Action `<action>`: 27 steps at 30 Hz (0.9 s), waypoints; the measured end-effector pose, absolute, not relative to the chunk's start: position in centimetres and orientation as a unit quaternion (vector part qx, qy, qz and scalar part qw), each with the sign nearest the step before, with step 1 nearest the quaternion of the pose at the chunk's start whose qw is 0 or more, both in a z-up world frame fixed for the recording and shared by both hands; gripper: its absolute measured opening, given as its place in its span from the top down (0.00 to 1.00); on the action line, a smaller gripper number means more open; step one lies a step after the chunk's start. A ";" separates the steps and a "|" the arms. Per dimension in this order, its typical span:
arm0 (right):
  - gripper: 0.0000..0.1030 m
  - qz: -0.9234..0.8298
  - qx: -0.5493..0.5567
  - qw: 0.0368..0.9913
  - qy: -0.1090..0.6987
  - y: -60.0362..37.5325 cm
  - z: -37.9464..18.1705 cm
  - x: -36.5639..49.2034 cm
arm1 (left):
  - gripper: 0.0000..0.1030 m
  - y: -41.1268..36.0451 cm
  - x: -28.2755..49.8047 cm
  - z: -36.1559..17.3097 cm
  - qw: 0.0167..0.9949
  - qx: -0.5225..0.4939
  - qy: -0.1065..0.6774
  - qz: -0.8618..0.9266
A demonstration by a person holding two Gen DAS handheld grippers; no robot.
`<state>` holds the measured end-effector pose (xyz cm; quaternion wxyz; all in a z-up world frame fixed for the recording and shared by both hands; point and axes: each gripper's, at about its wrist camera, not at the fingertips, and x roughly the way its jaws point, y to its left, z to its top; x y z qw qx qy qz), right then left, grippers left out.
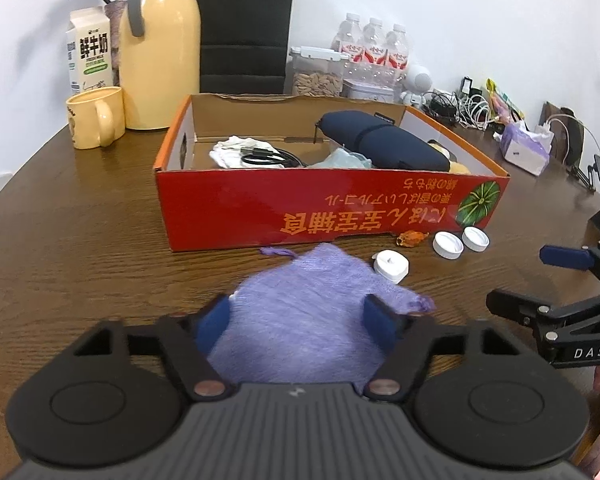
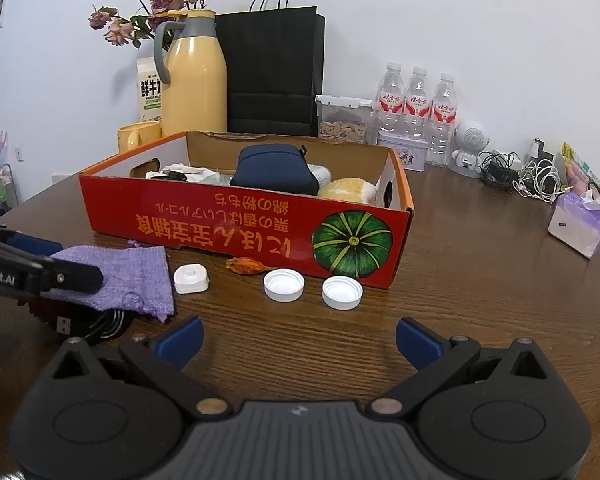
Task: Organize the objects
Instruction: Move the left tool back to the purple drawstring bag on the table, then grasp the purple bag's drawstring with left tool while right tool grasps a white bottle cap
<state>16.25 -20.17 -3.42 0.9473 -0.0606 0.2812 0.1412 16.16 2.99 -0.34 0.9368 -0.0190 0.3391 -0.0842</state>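
The left tool (image 1: 296, 322) grips the purple knitted pouch (image 1: 300, 320) between its blue pads just above the tabletop (image 1: 80, 240), in front of the red cardboard box (image 1: 320, 208), while the right tool (image 2: 298, 340) hangs wide and empty near two white caps (image 2: 284, 285).

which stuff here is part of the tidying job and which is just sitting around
Job: purple pouch between the left gripper fingers, white caps, red box.
Lying about: yellow flask, mug, water bottles, tissue pack.
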 end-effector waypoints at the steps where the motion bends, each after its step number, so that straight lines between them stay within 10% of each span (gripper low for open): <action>1: 0.00 0.141 -0.061 0.947 0.281 -20.1 -3.4 16.2 | 0.49 3.1 16.1 -0.3 0.937 -0.021 0.339 -0.084; 10: 0.00 0.143 -0.063 0.946 0.285 -19.9 -3.7 16.1 | 0.91 3.5 15.2 0.1 0.943 -0.029 0.323 -0.081; 27: 0.00 0.142 -0.063 0.945 0.286 -19.9 -4.1 16.1 | 0.95 5.0 12.5 3.8 0.968 -0.047 0.240 -0.061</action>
